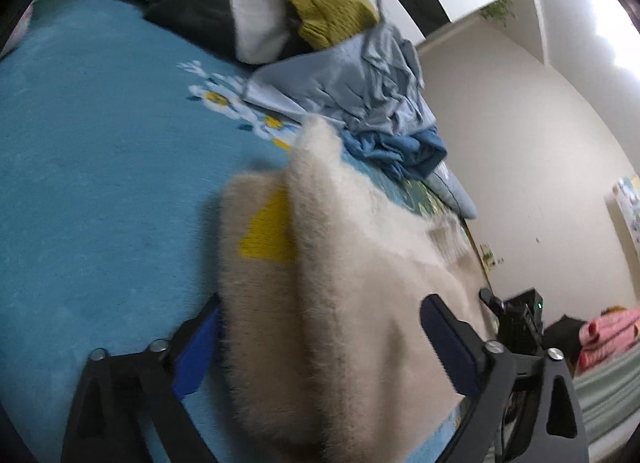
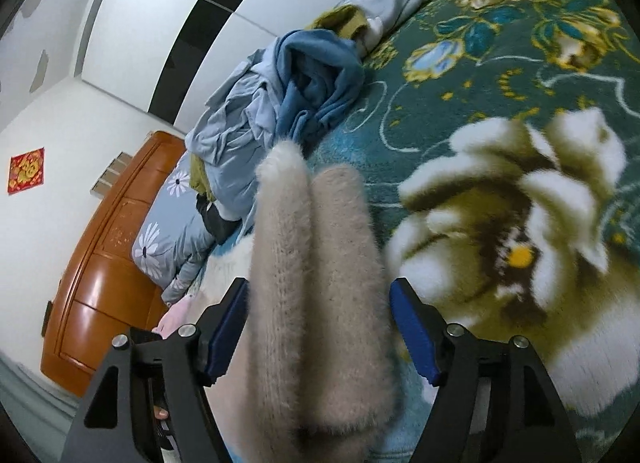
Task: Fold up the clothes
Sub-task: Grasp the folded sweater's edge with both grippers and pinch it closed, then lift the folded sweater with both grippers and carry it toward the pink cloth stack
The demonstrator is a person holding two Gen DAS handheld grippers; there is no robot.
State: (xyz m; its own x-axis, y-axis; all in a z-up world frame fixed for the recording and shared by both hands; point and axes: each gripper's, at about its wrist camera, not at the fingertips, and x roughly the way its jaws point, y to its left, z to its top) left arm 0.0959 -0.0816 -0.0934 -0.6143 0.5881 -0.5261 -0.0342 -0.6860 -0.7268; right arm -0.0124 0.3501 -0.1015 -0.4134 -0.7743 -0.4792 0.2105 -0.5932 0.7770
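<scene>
The fuzzy cream sweater (image 1: 320,263) with a yellow patch lies bunched on the blue floral blanket (image 1: 100,143), its folds running up between both sets of fingers. The left gripper (image 1: 320,347) and the right gripper (image 2: 318,327) each pinch a thick fold of it. A crumpled pile of blue clothes (image 2: 280,103) sits just beyond.

Nothing here can be read: the red and gold square sign (image 2: 26,170) on the far left wall carries gold characters too blurred to make out, and no labels show elsewhere.
</scene>
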